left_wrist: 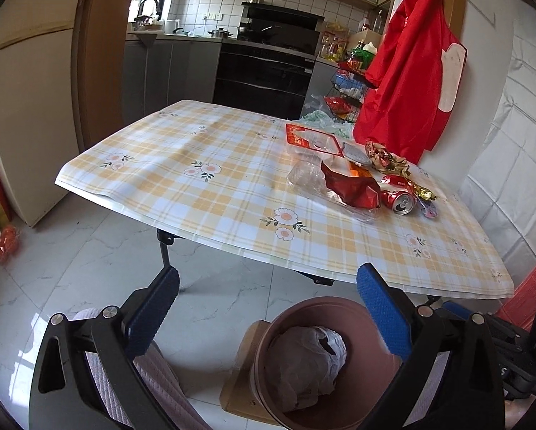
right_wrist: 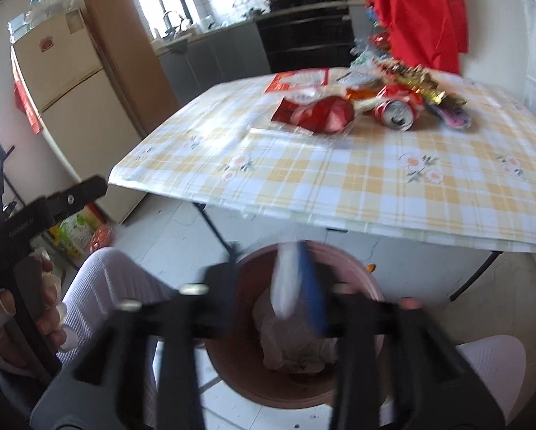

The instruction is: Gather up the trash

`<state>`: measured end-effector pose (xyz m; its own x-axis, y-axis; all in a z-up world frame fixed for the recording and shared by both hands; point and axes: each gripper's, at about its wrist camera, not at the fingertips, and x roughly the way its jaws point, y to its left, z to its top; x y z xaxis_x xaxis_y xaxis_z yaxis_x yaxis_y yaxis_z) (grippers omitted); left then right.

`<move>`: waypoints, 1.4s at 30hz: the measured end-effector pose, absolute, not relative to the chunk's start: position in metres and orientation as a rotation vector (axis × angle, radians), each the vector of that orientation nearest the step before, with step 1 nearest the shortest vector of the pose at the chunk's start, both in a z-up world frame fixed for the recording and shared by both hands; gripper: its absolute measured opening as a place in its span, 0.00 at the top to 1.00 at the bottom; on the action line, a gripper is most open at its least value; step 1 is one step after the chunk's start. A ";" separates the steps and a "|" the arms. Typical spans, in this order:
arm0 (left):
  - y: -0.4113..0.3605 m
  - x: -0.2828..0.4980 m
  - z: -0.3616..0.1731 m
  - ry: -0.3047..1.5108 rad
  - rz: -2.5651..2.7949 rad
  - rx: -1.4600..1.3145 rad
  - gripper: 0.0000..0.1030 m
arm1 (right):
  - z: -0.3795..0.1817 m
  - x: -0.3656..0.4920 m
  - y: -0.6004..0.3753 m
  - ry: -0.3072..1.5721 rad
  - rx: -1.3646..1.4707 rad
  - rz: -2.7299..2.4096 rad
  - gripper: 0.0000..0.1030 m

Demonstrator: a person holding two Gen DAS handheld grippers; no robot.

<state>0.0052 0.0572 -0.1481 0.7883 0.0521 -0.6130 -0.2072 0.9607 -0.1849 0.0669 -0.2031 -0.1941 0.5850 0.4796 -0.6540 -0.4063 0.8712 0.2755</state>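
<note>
The trash bin (left_wrist: 325, 365) stands on the floor just in front of the tabletop (left_wrist: 232, 193), and a crumpled white plastic bag (left_wrist: 305, 365) already lies inside it. More trash waits on the far right part of the tabletop: a crushed red can (left_wrist: 398, 200), a red wrapper (left_wrist: 352, 188), clear plastic packaging (left_wrist: 305, 175) and gold foil (left_wrist: 386, 157), all close together.

The right gripper (right_wrist: 296, 279) hangs above the bin with a pale, blurred piece (right_wrist: 284, 279) between its jaws. Blur hides whether the pads press on it, so I cannot tell if it is gripped or released. The left gripper (left_wrist: 264, 311) is wide open and holds nothing, over the near rim.

I think the risk is that this light piece drifts and lands on the floor beside the bin. Also, the can may roll off the tabletop if a jaw pushes it.
</note>
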 end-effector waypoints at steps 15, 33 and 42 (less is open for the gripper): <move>0.054 0.005 -0.153 0.666 0.140 -0.226 0.06 | -0.204 0.069 -0.244 0.738 0.088 0.141 0.06; 0.037 0.112 -0.151 0.738 -0.004 -0.170 0.06 | -0.202 0.128 -0.282 0.678 0.094 0.136 0.06; 0.023 0.229 -0.163 0.853 -0.157 -0.208 0.34 | -0.209 0.175 -0.309 0.703 0.172 0.152 0.06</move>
<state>0.2294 0.0229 -0.1632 0.6480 -0.2195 -0.7294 0.0537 0.9684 -0.2437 0.1745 -0.3092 -0.2095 0.7532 0.1963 -0.6279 -0.0808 0.9748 0.2078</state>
